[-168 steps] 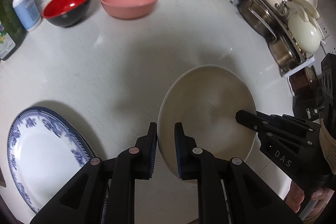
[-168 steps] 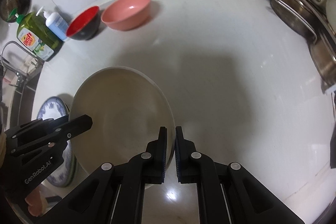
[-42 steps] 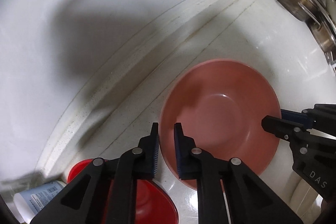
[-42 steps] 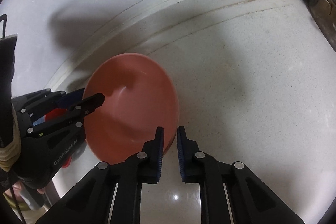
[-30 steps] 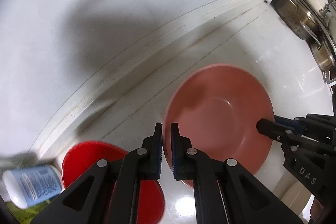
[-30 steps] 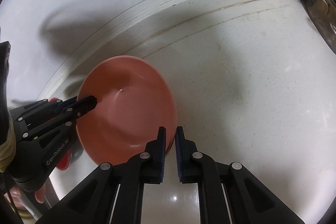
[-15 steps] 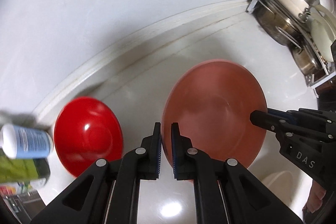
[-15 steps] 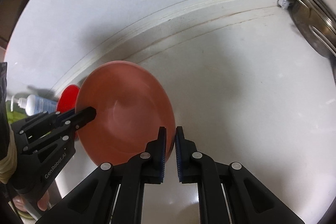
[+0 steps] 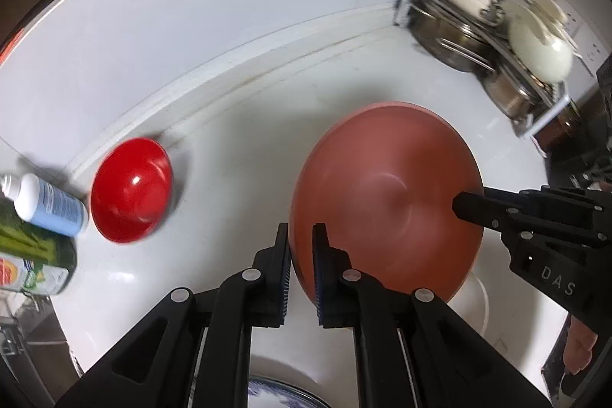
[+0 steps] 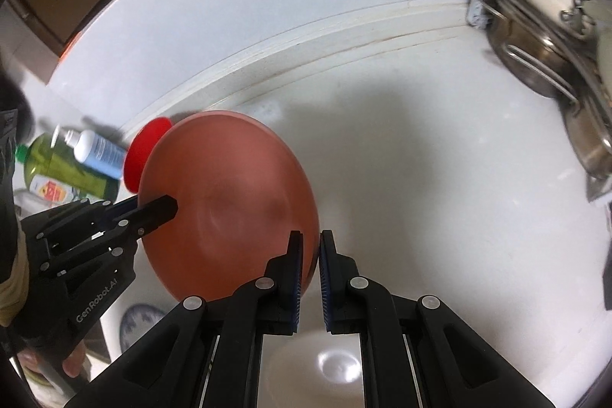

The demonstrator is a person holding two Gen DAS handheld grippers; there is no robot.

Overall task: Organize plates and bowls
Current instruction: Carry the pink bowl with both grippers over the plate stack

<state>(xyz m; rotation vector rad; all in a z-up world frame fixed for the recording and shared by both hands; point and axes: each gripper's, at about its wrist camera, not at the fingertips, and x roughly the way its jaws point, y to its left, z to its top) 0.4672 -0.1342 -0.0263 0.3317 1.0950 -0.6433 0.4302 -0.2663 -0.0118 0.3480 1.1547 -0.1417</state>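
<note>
A pink bowl (image 9: 382, 194) hangs in the air above the white counter, held by its rim on two sides. My left gripper (image 9: 300, 236) has the left rim between its pads, and its jaws are opening slightly. On the opposite rim my right gripper (image 10: 310, 243) is shut. Each wrist view shows the other gripper across the bowl: the right gripper (image 9: 463, 205) and the left gripper (image 10: 153, 209). A red bowl (image 9: 130, 190) sits on the counter by the back wall. A white bowl (image 10: 336, 366) lies below the pink bowl (image 10: 229, 201), and a blue-patterned plate (image 10: 135, 324) lies beside it.
A metal dish rack (image 9: 478, 37) full of pots and lids stands at the back right. A white-blue bottle (image 9: 49, 205) and a green detergent bottle (image 9: 30, 262) stand left of the red bowl. A raised ledge runs along the back wall.
Both grippers have risen and drawn back from the wall with the pink bowl between them. The red bowl stays behind, and the white bowl and blue plate have come into view below.
</note>
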